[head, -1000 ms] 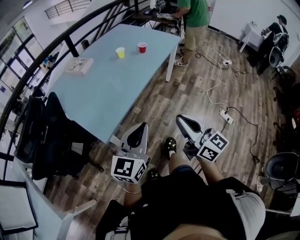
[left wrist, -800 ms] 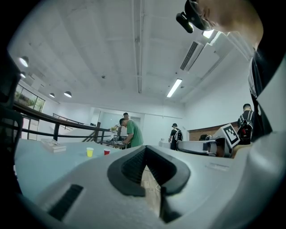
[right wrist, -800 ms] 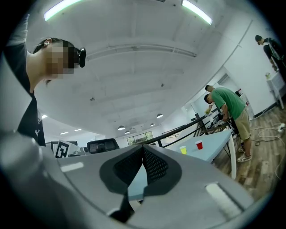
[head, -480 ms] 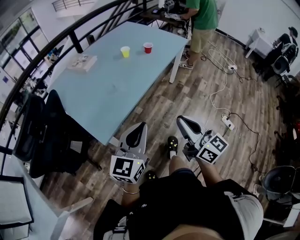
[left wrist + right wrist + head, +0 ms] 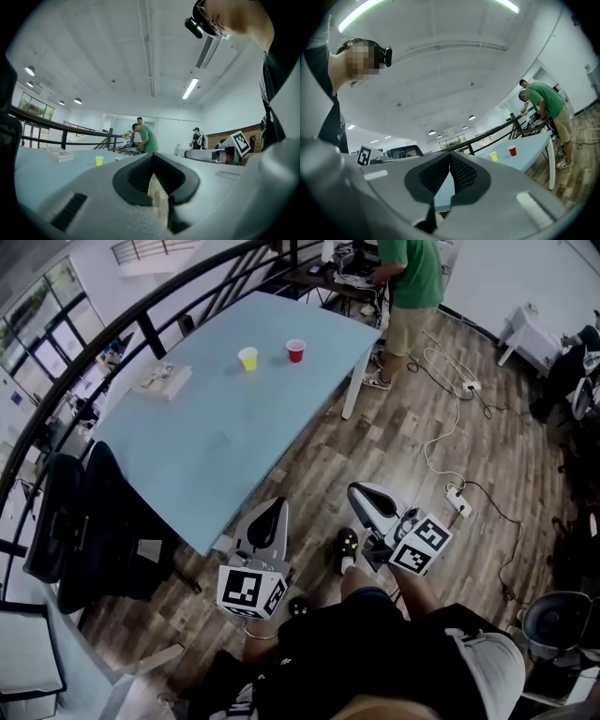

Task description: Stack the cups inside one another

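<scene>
Left claw point(image 5: 277, 505) and right claw point(image 5: 360, 491) are being held shut, empty, well apart from yellow cup point(image 5: 247, 358) and red cup point(image 5: 296, 351) on bench point(image 5: 211, 437).

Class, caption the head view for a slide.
Left gripper and right gripper, both shut and empty, short of a table bearing a yellow cup and red cup.

yellow cup point(image 5: 247, 358), red cup point(image 5: 296, 351), seemingly pale-blue table point(image 5: 216, 442)

worktop point(image 5: 216, 427): pale blue, upper left to centre of head view, on wood-plank floor point(image 5: 412, 456) | yellow cup point(image 5: 247, 358): upright, far end | red cup point(image 5: 296, 351): upright, just right of yellow, apart | flat book-like stack point(image 5: 161, 381): left edge, well apart from cups
</scene>
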Available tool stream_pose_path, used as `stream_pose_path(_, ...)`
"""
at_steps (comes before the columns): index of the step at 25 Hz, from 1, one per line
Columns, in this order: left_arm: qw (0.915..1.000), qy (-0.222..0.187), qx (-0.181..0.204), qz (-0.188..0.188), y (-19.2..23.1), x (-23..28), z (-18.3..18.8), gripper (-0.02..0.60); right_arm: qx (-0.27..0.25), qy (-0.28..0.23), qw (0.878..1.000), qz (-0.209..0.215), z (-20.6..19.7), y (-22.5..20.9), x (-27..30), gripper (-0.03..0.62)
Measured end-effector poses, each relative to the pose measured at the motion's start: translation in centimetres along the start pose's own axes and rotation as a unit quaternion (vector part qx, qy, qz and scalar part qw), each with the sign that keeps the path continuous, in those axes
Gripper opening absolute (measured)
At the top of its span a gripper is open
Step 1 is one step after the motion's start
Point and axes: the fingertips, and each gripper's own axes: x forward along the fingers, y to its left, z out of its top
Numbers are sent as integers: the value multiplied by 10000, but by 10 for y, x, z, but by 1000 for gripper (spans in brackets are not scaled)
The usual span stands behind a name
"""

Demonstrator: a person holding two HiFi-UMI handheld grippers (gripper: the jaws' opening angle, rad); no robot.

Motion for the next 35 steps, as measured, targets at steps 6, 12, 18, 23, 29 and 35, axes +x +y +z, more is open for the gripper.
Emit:
stream_pose_path(6,10000,9,8,96,6,38,2,-15,69,122,9999,67,8,-36,11,2)
stream_pose_path(12,9998,130,75,164,16,75,-3,-15,101,151,9998,130,8,-73,22,2)
stream_pose_path(18,9995,198,143,182,21,114,-4,-15,254,66,9996,104,10,-111,26,2)
stream_pose_path(23,9993,230,195,223,28,146,-1,-15,304,-22,9995,94,20,-145,33,2)
stream_pose_path(29,9987,278,283,324,37,181,4,-15,362,-45,9992,185,33,-179,46,2)
stream_pose_path(35,9974,317,370,535,43,209,10,-15,366,33,9985,403,47,-207,64,2)
